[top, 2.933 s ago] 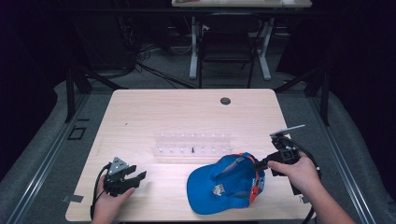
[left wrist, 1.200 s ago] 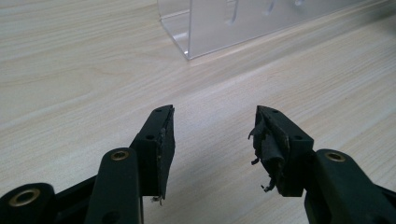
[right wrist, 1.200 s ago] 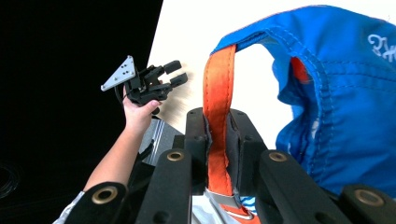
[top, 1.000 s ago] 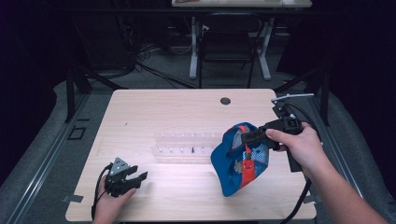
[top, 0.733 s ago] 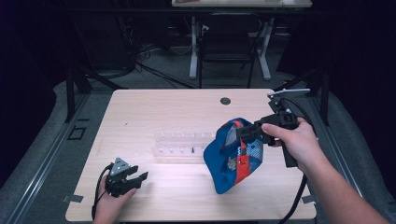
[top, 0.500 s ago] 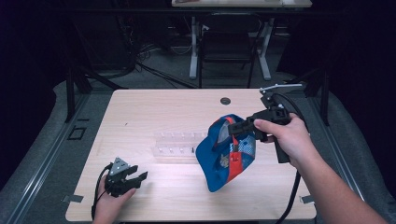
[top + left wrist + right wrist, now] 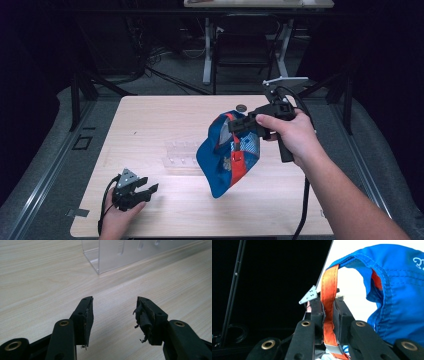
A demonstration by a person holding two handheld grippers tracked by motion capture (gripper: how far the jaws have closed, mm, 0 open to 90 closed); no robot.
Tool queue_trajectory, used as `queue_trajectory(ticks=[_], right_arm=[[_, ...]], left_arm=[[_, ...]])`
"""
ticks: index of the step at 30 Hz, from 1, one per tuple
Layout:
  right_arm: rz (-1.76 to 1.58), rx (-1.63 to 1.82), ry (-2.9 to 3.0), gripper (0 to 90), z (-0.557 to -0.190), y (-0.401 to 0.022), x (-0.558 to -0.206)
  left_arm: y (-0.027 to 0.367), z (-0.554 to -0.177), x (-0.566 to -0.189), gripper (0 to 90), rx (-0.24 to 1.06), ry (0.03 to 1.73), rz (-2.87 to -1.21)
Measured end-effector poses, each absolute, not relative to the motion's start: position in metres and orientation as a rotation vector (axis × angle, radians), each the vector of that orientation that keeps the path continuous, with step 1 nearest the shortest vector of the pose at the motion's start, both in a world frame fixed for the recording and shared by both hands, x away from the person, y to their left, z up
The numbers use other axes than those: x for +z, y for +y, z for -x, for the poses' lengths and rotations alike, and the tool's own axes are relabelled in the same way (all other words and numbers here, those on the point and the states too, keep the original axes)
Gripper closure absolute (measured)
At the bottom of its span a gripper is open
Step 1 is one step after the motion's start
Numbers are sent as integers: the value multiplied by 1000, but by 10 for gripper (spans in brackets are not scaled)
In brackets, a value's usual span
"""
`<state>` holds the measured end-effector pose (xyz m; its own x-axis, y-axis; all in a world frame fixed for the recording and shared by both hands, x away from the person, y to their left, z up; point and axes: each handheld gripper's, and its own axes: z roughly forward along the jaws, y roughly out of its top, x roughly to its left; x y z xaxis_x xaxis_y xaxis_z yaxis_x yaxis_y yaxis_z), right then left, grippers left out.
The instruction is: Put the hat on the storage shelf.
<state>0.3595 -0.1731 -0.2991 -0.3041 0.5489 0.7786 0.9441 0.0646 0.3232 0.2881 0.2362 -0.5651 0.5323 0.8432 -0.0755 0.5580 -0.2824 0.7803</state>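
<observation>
One blue cap (image 7: 227, 155) hangs in the air above the pale wooden desk (image 7: 165, 115), pinched by its orange strap (image 7: 329, 315) in the right claw (image 7: 235, 126).
The soft fabric dangles from that narrow strap alone, so it could slip free or swing into the clear plastic rack (image 7: 181, 154) below. The left claw (image 7: 145, 191) rests spread apart and empty near the desk's front edge, its pads (image 7: 142, 320) frayed.

A clear acrylic rack (image 7: 182, 153) lay across the middle of the pale wooden surface (image 7: 150, 117), with a blue and orange cap (image 7: 227, 155) hanging just beside its right end, blocking that side. The left half, the far strip up to a small dark disc (image 7: 241, 107), and the near edge between the hands lay bare.
</observation>
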Motion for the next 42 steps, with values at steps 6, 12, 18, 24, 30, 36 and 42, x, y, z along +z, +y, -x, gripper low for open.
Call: queue_trajectory(ticks=[6,12,18,24,30,36,42], right_arm=[[1479,-1153,-1898,799,-366,-163,-294],[1484,-1160,-1894,799,-374,-156,-289],[1494,-1176,-1873,799,-382,-152,-289],[1513,-1195,-1858,799,-390,-150,-290],[1534,-1220,-1831,799,-397,-150,-292],[1551,-1243,-1816,799,-401,-152,-293],[1565,-1249,-1809,799,-404,-153,-295]], left_arm=[[236,-288,-564,483,447,1133,-1984],[234,-288,-564,483,445,1127,-1987],[232,-287,-562,483,444,1110,-1991],[228,-285,-560,483,459,1087,-1991],[218,-283,-552,481,475,1045,-1981],[191,-279,-531,478,492,926,-1993],[154,-276,-512,476,497,817,-1983]])
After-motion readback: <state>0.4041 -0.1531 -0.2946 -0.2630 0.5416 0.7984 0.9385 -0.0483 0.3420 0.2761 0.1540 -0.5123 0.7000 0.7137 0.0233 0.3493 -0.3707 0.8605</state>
